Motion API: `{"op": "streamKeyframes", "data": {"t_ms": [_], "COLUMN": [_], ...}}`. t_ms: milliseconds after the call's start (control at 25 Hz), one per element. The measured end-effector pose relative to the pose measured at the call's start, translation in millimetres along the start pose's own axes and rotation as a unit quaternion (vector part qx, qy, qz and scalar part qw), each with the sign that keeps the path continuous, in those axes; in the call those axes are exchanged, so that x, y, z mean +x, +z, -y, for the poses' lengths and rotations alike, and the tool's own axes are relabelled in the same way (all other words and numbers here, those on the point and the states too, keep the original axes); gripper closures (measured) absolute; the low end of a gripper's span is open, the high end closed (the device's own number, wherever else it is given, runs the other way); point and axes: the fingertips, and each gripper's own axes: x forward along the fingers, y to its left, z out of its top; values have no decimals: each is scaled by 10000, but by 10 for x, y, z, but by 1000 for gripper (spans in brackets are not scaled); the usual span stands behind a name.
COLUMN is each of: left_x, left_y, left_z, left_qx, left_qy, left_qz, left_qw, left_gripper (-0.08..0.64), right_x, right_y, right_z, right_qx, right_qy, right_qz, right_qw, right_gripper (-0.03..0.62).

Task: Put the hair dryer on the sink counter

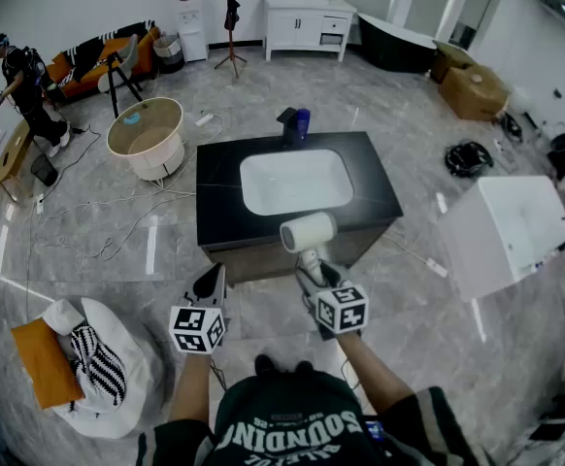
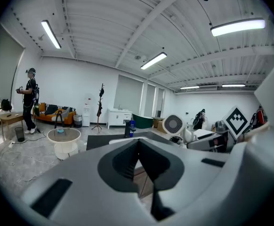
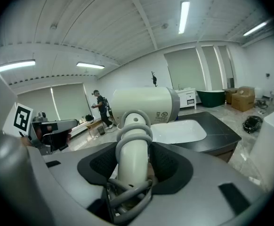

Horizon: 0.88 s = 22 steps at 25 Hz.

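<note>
- My right tongs [image 1: 314, 275] pinch the hair dryer [image 1: 309, 231] by its handle [image 3: 132, 157], with the cord [image 3: 127, 194] looped round it. It hangs above the near edge of the sink counter [image 1: 220, 187], not yet set down.
- My left tongs [image 1: 211, 287] are pressed together and empty.
- I judge it light, rigid, smooth plastic. The barrel [image 3: 144, 105] makes it top-heavy, so it may swivel in my grip.

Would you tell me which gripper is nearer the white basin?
Right. The right gripper, holding the hair dryer, is just before the counter's front edge near the basin; the left gripper sits farther back-left.
</note>
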Motion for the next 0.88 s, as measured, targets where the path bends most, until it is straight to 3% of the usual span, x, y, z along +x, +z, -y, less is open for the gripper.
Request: {"op": "streamKeyframes", "data": {"t_ms": [880], "left_x": [-27], "left_y": [-35], "left_z": [-197], "left_qx": [-59], "left_qy": [-122], "left_qz": [15], "left_qw": [9999], "left_gripper": [560], "right_x": [130], "right_y": [-15], "right_z": [-223], "right_qx": [35], "right_qy": [-96], "right_qz": [-58], "right_qw": [9999], "right_gripper": [385]}}
